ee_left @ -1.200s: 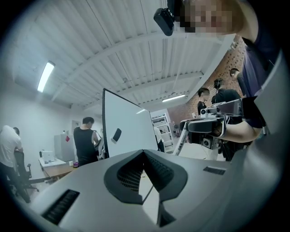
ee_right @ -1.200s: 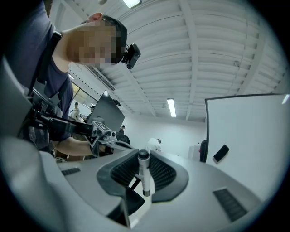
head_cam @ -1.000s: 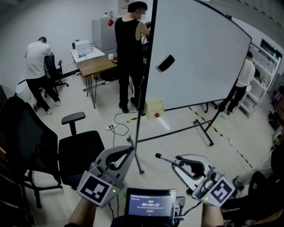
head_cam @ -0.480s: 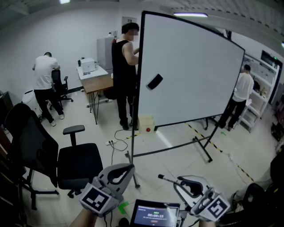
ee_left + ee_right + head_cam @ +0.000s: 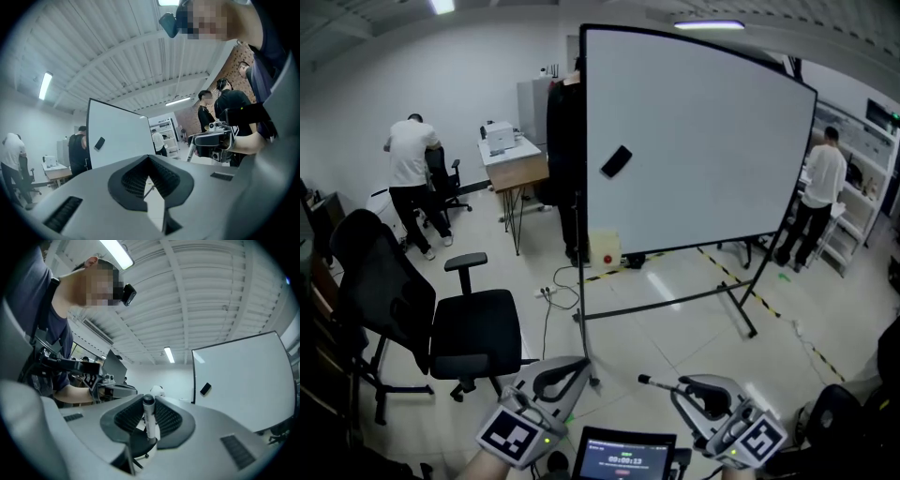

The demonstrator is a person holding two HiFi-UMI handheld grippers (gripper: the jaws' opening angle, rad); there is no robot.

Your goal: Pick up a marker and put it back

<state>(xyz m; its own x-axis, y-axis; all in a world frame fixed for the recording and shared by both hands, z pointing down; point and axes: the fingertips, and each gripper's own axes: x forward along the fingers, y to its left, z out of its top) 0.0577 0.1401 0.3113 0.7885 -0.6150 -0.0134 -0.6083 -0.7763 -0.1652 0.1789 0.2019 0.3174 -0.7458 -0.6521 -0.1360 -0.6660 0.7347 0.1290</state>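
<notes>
Your right tool (image 5: 151, 403) pinches the marker (image 5: 149, 420) between its ribbed pads. The marker has a pale barrel with a dark rounded end, and it stands nearly upright in the right gripper view. From the head view it shows as a slim dark stick (image 5: 660, 383) poking out to the left of that tool (image 5: 694, 394), low in the frame and above the floor. Your left tool (image 5: 561, 373) has its tips pressed together with nothing between them.

The floor (image 5: 675, 300) is pale and glossy, marked with striped tape. A large whiteboard (image 5: 703, 141) on a wheeled frame stands ahead of you, with a dark eraser (image 5: 616, 160) stuck on it. A black office chair (image 5: 473, 323) sits to the left. Beyond it is a table (image 5: 516, 161) carrying a pale box-shaped machine. A person in a white shirt (image 5: 411, 155) stands near it.
</notes>
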